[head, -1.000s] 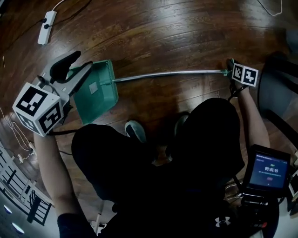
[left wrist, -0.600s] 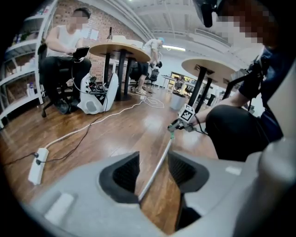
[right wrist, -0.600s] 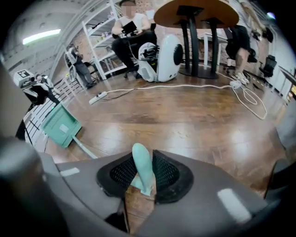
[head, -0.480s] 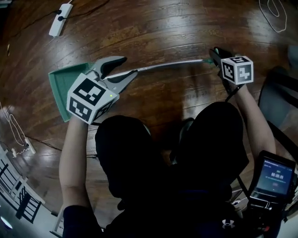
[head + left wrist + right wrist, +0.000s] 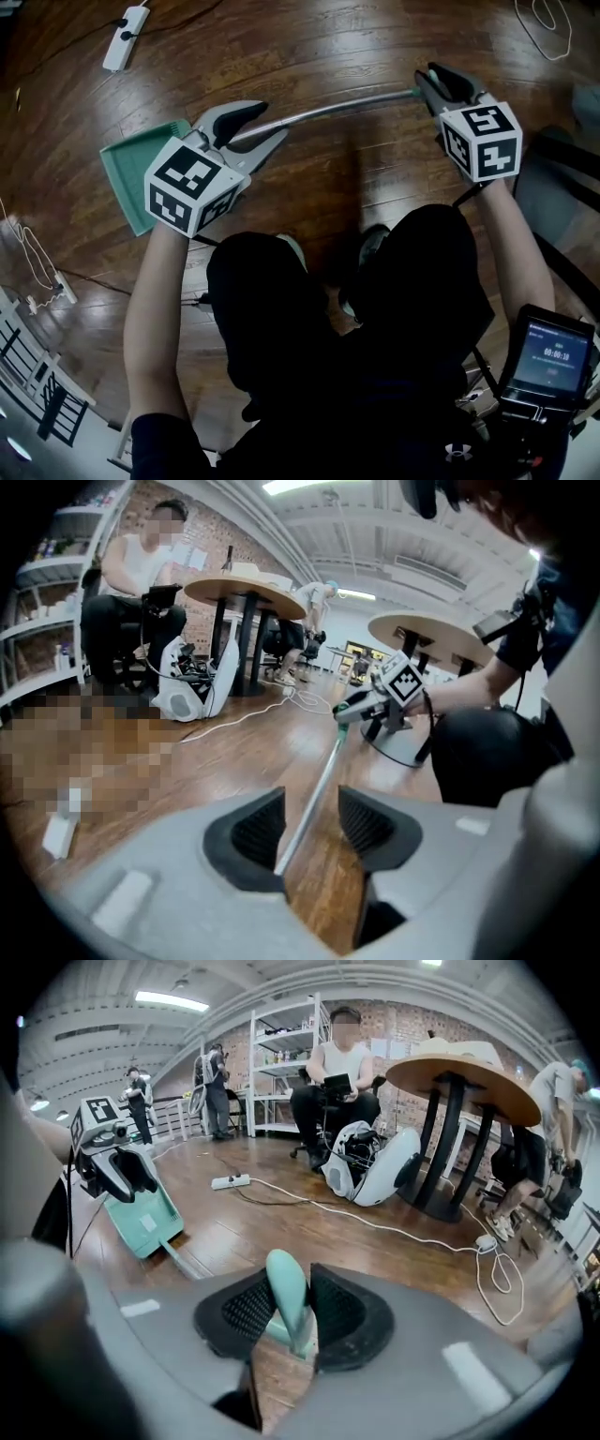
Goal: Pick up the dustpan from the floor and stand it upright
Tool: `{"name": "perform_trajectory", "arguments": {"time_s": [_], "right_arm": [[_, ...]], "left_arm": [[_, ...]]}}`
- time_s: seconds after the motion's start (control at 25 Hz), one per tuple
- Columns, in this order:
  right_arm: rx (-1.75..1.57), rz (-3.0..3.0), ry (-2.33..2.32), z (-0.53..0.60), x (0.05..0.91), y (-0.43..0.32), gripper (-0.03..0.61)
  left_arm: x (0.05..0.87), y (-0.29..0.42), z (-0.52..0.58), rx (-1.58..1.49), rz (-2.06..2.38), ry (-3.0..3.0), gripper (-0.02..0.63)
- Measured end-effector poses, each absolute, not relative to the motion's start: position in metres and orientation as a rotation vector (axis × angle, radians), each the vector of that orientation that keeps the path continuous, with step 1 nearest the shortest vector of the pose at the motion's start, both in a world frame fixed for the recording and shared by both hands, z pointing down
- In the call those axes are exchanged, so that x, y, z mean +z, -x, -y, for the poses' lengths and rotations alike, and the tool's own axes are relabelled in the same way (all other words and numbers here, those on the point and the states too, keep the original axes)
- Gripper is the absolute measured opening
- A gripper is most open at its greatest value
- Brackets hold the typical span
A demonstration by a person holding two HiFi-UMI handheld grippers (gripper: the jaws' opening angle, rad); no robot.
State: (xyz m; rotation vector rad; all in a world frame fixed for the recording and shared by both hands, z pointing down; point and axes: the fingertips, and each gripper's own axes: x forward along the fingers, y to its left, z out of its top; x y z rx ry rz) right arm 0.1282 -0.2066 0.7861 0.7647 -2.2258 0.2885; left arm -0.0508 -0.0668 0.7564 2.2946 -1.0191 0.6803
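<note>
dustpan [image 5: 131,178] pan end down at the floor [image 5: 309,47] on the left, pole [image 5: 314,799] slanting up to the right. right gripper [image 5: 286,1314] pinches the green grip [image 5: 287,1290], jaws easing open; left gripper [image 5: 311,823] closing round the pole, not biting yet. likely light, stiff, slick tube, so hold grip plus low pole. pan label [image 5: 145,1222] unreadable, timer screen [image 5: 548,352] digits too small

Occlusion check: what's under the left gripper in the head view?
Under the left gripper, the green dustpan shows partly at left. Its metal handle emerges at right, passing between the closing jaws, not yet clamped. The joint between pan and handle is covered.
</note>
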Motion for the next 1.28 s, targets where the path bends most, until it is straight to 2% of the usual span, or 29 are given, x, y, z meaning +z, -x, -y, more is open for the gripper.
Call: {"name": "perform_trajectory", "arguments": {"time_s": [0.48, 0.88, 1.04, 1.28], "right_arm": [[0.068, 2.224, -0.799, 0.184, 0.687, -0.073, 0.103], [0.004, 2.090, -0.756, 0.161, 0.699, -0.107, 0.104], [-0.026, 2.082, -0.795, 0.154, 0.654, -0.129, 0.107], [-0.056, 2.055, -0.687, 0.136, 0.617, -0.099, 0.120]], "left_arm": [[0.629, 0.095, 0.021, 0.605, 1.219, -2.187, 0.181], [0.610, 0.051, -0.009, 0.551, 1.175, -2.121, 0.181], [0.557, 0.023, -0.016, 0.511, 1.203, -2.117, 0.181], [0.511, 0.053, -0.041, 0.430, 1.241, -2.023, 0.181]]}}
